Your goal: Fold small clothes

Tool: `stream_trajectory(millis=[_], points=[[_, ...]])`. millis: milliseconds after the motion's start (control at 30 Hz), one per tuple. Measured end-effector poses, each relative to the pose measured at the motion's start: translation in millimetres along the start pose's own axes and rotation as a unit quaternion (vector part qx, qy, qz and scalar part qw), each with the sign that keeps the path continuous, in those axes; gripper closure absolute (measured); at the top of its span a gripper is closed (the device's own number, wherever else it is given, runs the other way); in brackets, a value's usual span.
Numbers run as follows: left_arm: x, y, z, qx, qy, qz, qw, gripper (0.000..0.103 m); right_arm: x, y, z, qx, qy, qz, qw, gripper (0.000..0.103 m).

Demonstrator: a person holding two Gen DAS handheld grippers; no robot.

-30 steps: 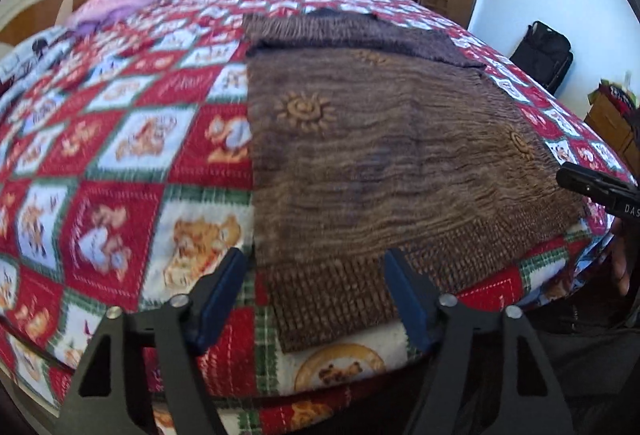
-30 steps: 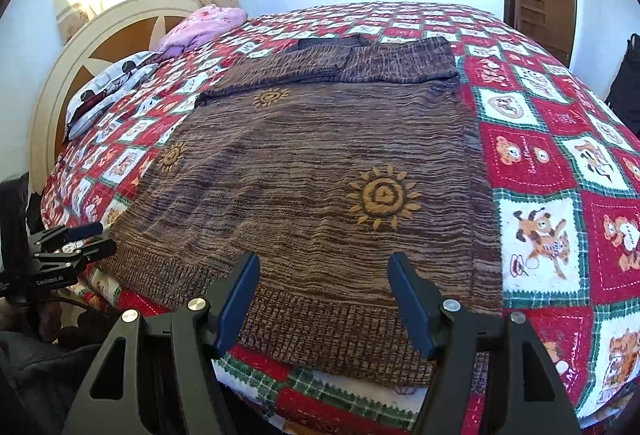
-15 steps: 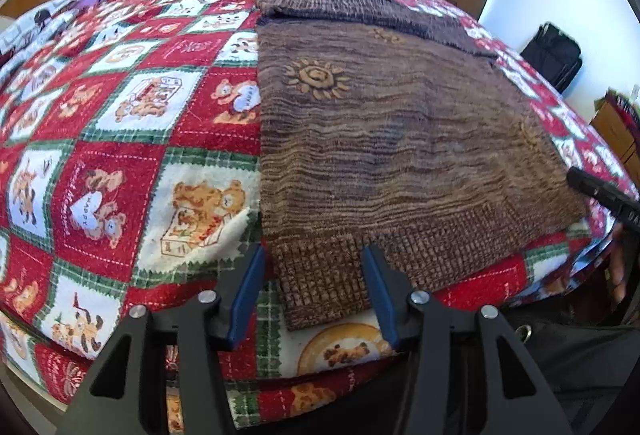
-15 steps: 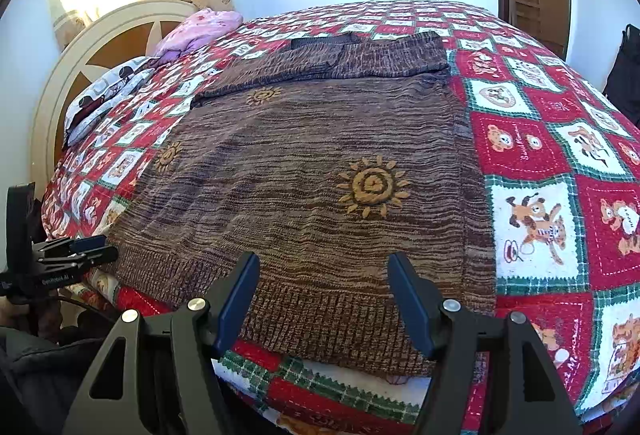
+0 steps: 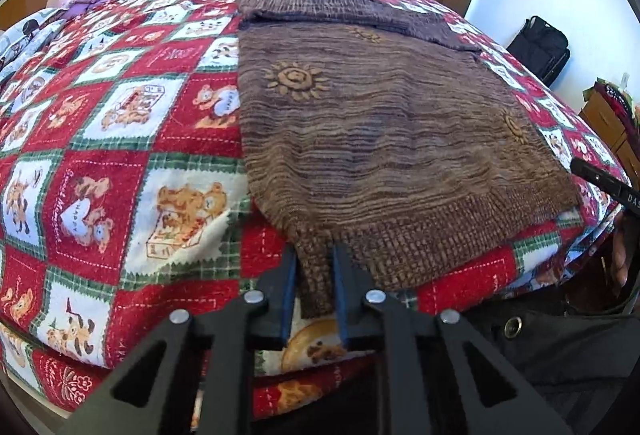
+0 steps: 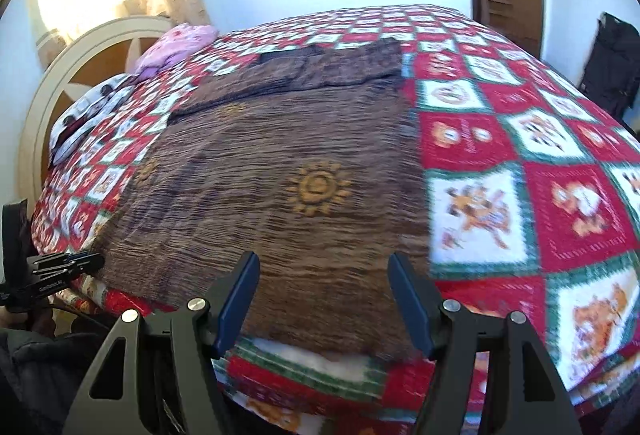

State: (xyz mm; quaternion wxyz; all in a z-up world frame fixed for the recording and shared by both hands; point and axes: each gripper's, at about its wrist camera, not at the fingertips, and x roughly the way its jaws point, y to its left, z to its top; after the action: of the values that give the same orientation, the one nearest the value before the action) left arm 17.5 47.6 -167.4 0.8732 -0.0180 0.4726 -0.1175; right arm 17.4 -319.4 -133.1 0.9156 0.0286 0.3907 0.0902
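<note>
Pinching the near hem corner cleanly is the step in hand: in the left wrist view the left hand-held gripper (image 5: pixel 314 289) is closing its jaws on the ribbed corner of the brown knit sweater (image 5: pixel 372 139), which lies flat on the quilted bed (image 5: pixel 120 139). A bunch of hem sits between the blue pads, so the grip should take both layers and hold before any lift. A second ago these jaws stood wide on either side of the flat corner. In the right wrist view the right hand-held gripper (image 6: pixel 324 299) hovers wide, holding nothing, over the hem nearer the other corner; it needs to settle on the corner itself so that the fold comes up even. Compared with before, this view has slid along the hem.
</note>
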Motion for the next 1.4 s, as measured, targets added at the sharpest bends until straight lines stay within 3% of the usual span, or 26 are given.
stream_trajectory(millis=[200, 400, 433, 600, 700, 833, 1400], points=[[0, 2, -1, -0.004, -0.001, -0.009, 0.9999, 0.084, -6, -24, -14, 0.017, 0.018, -0.030, 0.999, 0.035], [0, 3, 0, -0.009, -0.002, -0.014, 0.9999, 0.084, -5, -24, -21, 0.026, 0.031, -0.021, 0.999, 0.036], [0, 3, 0, -0.010, -0.003, -0.015, 0.9998, 0.084, -5, -23, -22, 0.026, 0.032, -0.017, 0.999, 0.040], [2, 4, 0, -0.011, -0.001, -0.021, 0.9997, 0.084, 0, -13, -25, 0.012, 0.033, -0.016, 0.999, 0.080], [1, 8, 1, -0.018, -0.003, -0.032, 0.9993, 0.084, 0, -18, -26, 0.022, 0.028, -0.004, 0.999, 0.095], [-1, 13, 2, -0.031, -0.009, -0.049, 0.9983, 0.092, -9, -23, -25, 0.036, 0.001, 0.031, 0.999, 0.096], [-30, 18, 23, -0.015, -0.093, -0.053, 0.9942, 0.093, -31, -33, -3, 0.082, -0.071, 0.088, 0.990, 0.096]])
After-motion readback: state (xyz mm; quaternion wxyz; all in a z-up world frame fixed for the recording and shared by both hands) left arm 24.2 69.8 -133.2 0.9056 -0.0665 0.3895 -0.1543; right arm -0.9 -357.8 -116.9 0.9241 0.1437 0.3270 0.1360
